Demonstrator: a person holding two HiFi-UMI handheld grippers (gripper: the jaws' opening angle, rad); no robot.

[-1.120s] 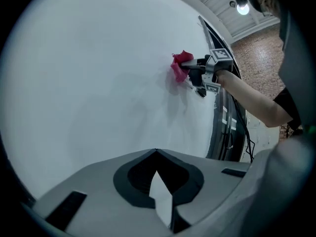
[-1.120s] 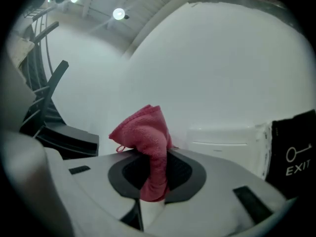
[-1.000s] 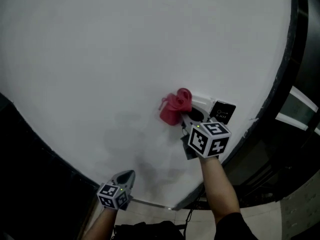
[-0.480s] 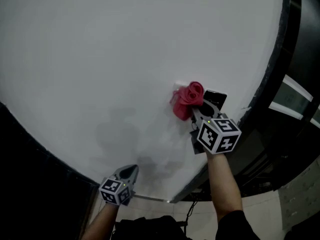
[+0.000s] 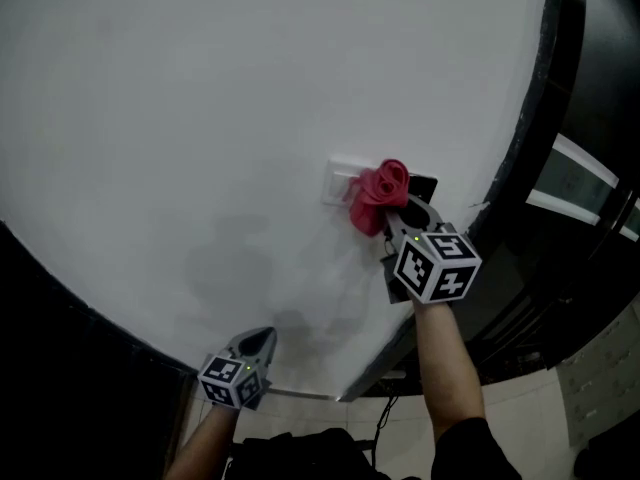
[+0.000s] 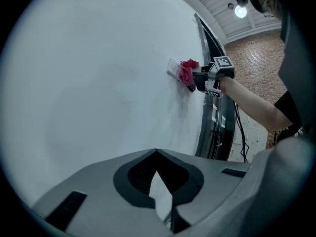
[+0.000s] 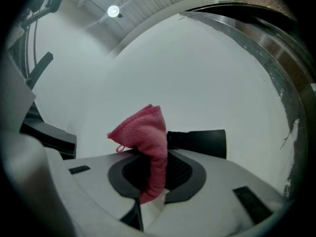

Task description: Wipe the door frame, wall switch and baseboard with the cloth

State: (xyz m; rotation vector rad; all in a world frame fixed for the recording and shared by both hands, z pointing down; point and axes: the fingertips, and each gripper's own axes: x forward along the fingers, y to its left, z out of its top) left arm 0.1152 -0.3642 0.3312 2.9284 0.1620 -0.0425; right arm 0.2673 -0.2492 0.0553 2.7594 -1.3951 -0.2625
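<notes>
A red cloth [image 5: 378, 196] is bunched against the white wall [image 5: 250, 98], with my right gripper [image 5: 395, 215] shut on it. The cloth covers the right side of a white wall switch [image 5: 338, 181] and touches a black panel [image 5: 424, 186] on its right. In the right gripper view the cloth [image 7: 148, 135] stands up from between the jaws, in front of the black panel [image 7: 200, 142]. The dark door frame [image 5: 545, 108] runs along the wall's right edge. My left gripper [image 5: 260, 342] hangs low by the wall's lower edge, shut and empty. The left gripper view shows the right gripper [image 6: 197, 79] and the cloth [image 6: 186, 73] further along the wall.
A thin pale strip [image 5: 300, 397] runs along the wall's lower edge. To the left of the wall lies a dark area [image 5: 60, 368]. Right of the door frame are dark glass panels [image 5: 590, 188] and a cable [image 6: 240, 132]. A ceiling lamp [image 6: 240, 11] shines overhead.
My right gripper has carried the cloth across the white switch from its left to its right, towards the black panel. The switch's left part now shows. The left gripper has barely moved.
</notes>
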